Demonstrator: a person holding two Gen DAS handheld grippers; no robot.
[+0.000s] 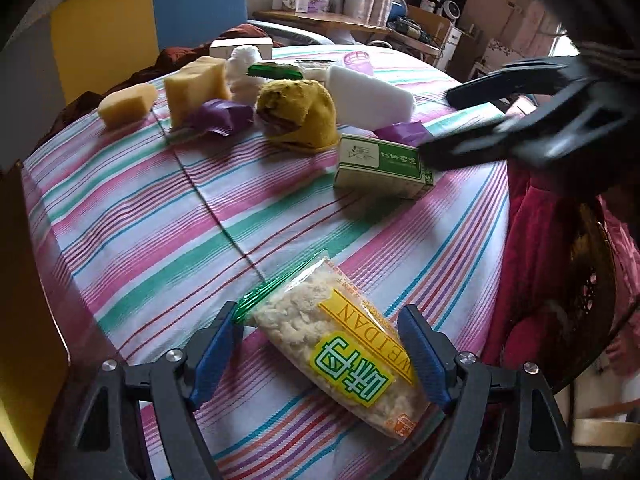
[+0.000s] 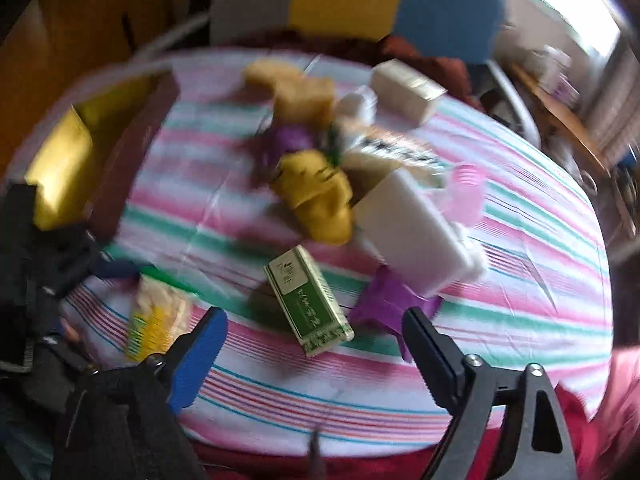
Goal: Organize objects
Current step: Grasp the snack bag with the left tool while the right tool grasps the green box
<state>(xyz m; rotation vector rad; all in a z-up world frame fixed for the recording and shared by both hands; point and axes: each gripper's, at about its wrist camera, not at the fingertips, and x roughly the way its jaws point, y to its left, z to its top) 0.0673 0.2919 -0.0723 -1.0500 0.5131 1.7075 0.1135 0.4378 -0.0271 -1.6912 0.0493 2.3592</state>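
A clear snack packet (image 1: 340, 352) with a yellow and green label lies on the striped tablecloth (image 1: 160, 216) between the open fingers of my left gripper (image 1: 320, 344), which do not touch it. It also shows in the right wrist view (image 2: 156, 320). My right gripper (image 2: 316, 344) is open and empty, above the table's near edge, close to a green and white box (image 2: 308, 300). In the left wrist view the right gripper (image 1: 440, 128) hovers beside that box (image 1: 380, 166). The right wrist view is blurred.
A pile sits mid-table: yellow sponges (image 1: 196, 84), a yellow cloth (image 1: 300, 112), a white block (image 1: 368, 96), purple wrappers (image 1: 220, 116), a pink cup (image 1: 357, 62). A brown tray with a gold lining (image 2: 96, 156) stands at the left. A red cloth (image 1: 536, 248) hangs at the right edge.
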